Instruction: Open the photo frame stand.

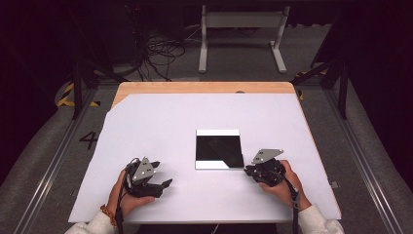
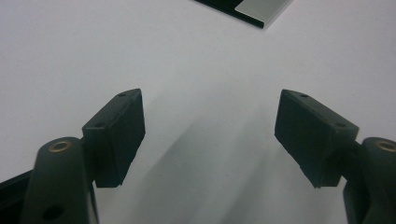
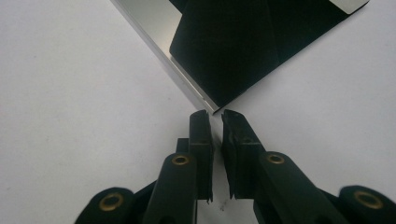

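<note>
The right tool [image 1: 247, 169] sits at the near right corner of a single square sheet of paper, black with white bands along its far and near edges [image 1: 218, 148]. In the right gripper view its jaws stand almost together, a thin slit between the pads, and the sheet's corner [image 3: 215, 110] points into that slit right at the fingertips; whether the pads pinch the corner cannot be told. The left tool [image 1: 163, 174] rests well to the left of the sheet, jaws spread wide with only bare surface between them. There are two tools and one sheet. The sheet lies flat near the middle of the white-covered desk [image 1: 160, 122], its edges square with the desk's edges; being square, it has no clear long axis.
</note>
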`<state>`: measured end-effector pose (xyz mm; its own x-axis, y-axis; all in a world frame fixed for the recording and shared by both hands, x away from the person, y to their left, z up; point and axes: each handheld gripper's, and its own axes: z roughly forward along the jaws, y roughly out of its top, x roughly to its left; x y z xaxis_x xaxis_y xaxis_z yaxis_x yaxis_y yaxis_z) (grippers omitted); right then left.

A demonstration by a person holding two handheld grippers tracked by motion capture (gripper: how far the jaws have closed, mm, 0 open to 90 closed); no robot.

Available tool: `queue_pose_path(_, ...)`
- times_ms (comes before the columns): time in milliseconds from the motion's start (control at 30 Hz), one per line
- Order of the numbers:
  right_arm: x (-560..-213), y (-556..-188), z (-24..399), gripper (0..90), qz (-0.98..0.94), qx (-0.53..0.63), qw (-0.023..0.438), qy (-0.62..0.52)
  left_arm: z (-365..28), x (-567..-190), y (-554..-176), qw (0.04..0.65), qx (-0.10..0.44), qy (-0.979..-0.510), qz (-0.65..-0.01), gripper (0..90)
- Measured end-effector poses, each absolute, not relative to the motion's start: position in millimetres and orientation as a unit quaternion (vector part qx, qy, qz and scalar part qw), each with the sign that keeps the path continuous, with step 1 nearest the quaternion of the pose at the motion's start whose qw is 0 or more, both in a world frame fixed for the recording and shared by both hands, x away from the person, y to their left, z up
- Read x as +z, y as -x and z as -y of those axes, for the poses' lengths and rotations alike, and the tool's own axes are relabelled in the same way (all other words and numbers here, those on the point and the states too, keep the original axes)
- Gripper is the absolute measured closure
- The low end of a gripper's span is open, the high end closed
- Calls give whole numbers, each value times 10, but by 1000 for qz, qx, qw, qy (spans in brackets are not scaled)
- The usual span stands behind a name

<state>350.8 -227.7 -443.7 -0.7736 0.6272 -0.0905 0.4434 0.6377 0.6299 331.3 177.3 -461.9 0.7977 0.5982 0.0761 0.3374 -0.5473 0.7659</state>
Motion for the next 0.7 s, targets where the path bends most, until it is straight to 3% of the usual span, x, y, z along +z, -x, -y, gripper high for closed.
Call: queue_pose_path(700, -4409, -3599, 2222, 820, -897, 286, 139, -307, -1706, -4640, -3332, 388, 165, -866, -270, 237)
